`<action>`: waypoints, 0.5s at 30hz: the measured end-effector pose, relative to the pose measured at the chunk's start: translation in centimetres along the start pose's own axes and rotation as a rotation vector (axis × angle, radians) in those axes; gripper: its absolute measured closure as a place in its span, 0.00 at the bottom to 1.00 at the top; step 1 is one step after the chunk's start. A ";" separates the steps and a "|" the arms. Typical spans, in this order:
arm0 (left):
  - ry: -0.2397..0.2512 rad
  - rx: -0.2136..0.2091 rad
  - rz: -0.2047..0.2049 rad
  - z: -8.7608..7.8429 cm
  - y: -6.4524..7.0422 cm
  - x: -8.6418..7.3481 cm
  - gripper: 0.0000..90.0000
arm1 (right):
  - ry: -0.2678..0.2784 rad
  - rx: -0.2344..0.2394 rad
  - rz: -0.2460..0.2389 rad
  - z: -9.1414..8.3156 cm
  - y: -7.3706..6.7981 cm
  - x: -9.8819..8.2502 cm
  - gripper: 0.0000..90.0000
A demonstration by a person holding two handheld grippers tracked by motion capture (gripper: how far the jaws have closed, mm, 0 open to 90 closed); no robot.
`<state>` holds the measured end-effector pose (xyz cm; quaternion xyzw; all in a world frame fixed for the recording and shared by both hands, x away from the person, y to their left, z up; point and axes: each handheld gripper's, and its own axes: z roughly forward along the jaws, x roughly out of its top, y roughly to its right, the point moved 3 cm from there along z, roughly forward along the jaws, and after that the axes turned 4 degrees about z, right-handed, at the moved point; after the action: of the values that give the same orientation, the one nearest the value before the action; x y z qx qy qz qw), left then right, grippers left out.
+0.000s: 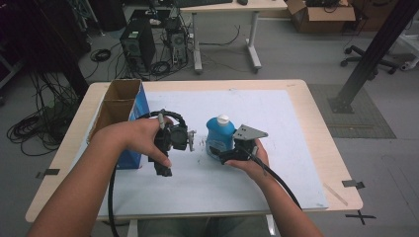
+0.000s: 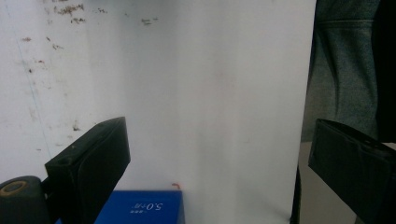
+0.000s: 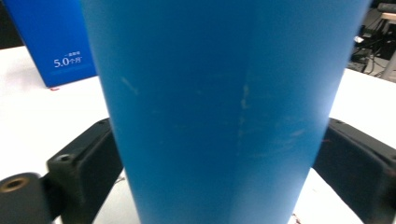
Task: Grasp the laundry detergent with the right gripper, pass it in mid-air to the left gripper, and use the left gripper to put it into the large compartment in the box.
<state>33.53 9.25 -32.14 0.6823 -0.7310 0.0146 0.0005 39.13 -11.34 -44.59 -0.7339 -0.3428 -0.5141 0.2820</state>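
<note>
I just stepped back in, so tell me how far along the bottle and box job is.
Done: the right gripper has reached the blue bottle, which stands between its jaws. In hand: the jaws sit at the bottle's sides; a firm grip cannot be told. The left gripper waits open and empty beside the open box. Left: lifting the bottle, probably into the box.

Open blue cardboard box (image 1: 129, 116) at table's (image 1: 316, 128) left edge, PC tower (image 1: 137, 47) & cables on floor beyond

Left gripper (image 1: 190, 139) jaws wide apart; right gripper (image 1: 222, 153) jaws clamped.
</note>
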 end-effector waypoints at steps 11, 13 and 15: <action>0.004 0.001 0.000 0.1 0.0 -0.1 0.06 | 0.006 0.002 0.002 0.1 0.0 -0.1 0.14; 0.006 -0.001 -0.002 0.1 0.0 -0.1 0.06 | 0.007 0.003 0.001 0.2 -0.1 -0.1 0.15; 0.005 -0.003 -0.003 0.2 0.0 -0.1 0.06 | 0.009 0.007 0.006 0.1 -0.1 -0.1 0.16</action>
<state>33.55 9.37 -32.37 0.6833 -0.7300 0.0155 0.0034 39.10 -11.20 -44.75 -0.7316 -0.3412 -0.5153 0.2878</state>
